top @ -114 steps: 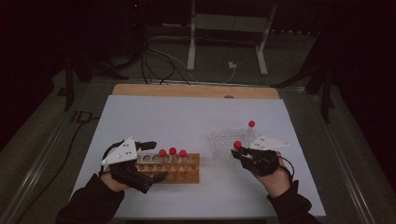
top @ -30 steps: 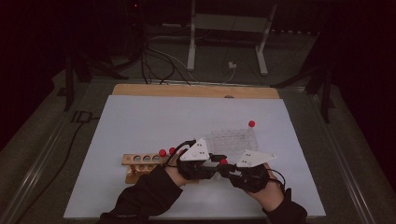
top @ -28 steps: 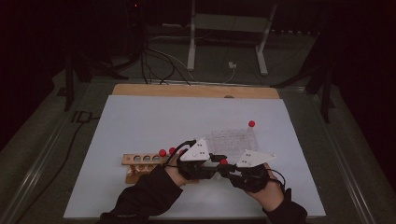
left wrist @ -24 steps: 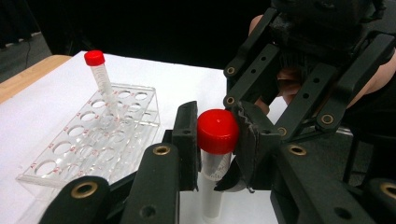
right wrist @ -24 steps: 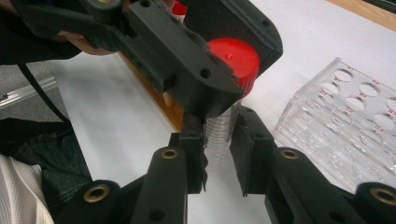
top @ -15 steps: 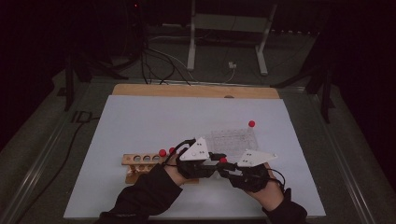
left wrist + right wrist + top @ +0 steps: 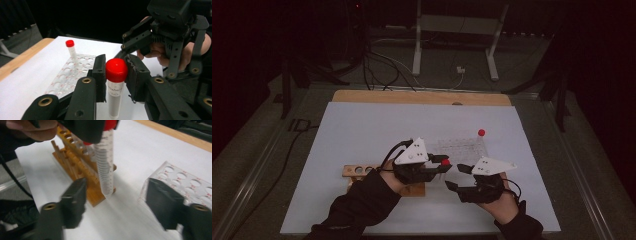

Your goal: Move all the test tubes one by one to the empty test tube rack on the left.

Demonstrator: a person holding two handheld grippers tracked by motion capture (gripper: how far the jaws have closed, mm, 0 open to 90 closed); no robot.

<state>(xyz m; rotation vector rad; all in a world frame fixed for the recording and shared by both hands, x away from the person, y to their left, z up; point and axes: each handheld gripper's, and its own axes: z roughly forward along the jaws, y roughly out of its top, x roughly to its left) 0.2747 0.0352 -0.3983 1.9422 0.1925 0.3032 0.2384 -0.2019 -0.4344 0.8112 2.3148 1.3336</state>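
Handover made: left tool (image 7: 113,75) clenched on red-capped tube (image 7: 115,87), lifted beside wooden rack (image 7: 362,172) over the desk (image 7: 362,125). Right tool (image 7: 120,202) jaws just opened, released, nothing between. Transfer to clear rack (image 7: 462,147) likely next.

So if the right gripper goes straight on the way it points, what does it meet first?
Probably the tube held by the left gripper: it hangs just ahead of the right gripper's open jaws. The wooden rack stands behind it; depth is unclear.

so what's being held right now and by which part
The left gripper clamps a clear plastic tube with a red screw cap just under its cap; the right gripper holds nothing, its jaws just opened.
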